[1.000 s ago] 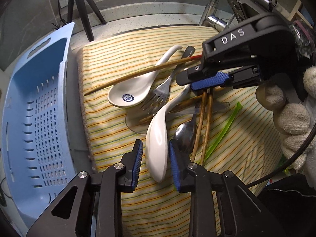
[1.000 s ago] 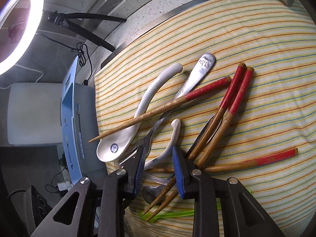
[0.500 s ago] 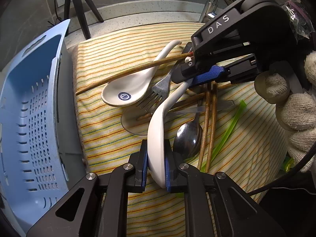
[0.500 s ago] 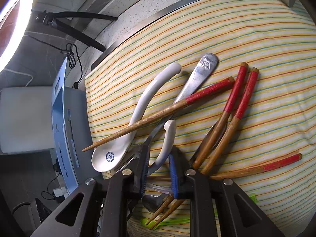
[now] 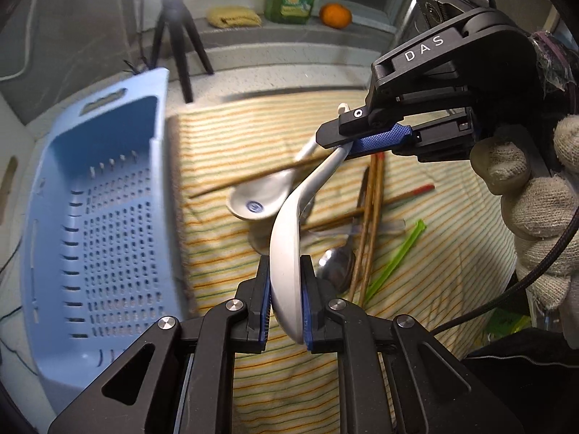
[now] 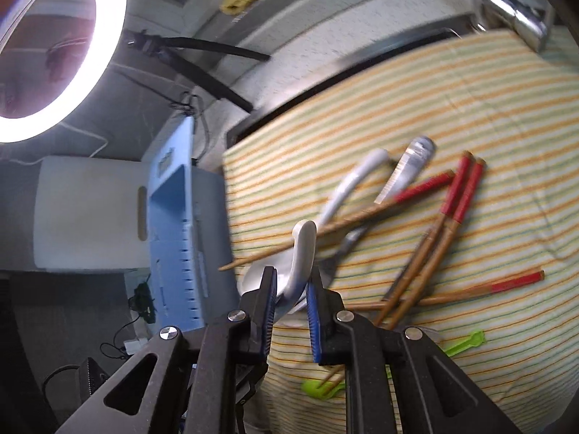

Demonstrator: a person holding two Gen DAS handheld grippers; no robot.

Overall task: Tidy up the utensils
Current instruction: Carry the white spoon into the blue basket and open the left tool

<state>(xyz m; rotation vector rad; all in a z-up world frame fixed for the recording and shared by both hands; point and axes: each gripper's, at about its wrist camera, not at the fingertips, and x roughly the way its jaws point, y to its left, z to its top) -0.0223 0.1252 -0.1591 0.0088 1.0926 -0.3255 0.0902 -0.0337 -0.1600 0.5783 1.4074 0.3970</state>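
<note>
Both grippers tilt steeply down over the cloth [image 5: 224, 137]. The left gripper [image 5: 286, 307] grasps the white spoon's [image 5: 286, 253] bowl; the right gripper [image 6: 291, 300], jaws closing, pinches its handle. Earlier flat among the chopsticks [image 6: 430, 249], the spoon now hangs lifted.

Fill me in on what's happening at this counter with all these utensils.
A person with a gripper in each hand is sorting utensils off a striped cloth. Both grippers hold the same white ceramic spoon: the left gripper clamps its bowl, and the right gripper, whose jaws are closing, has its handle. The spoon is off the cloth. A second white spoon, chopsticks, a metal spoon and a green plastic piece lie there. The blue basket stands beside it.
</note>
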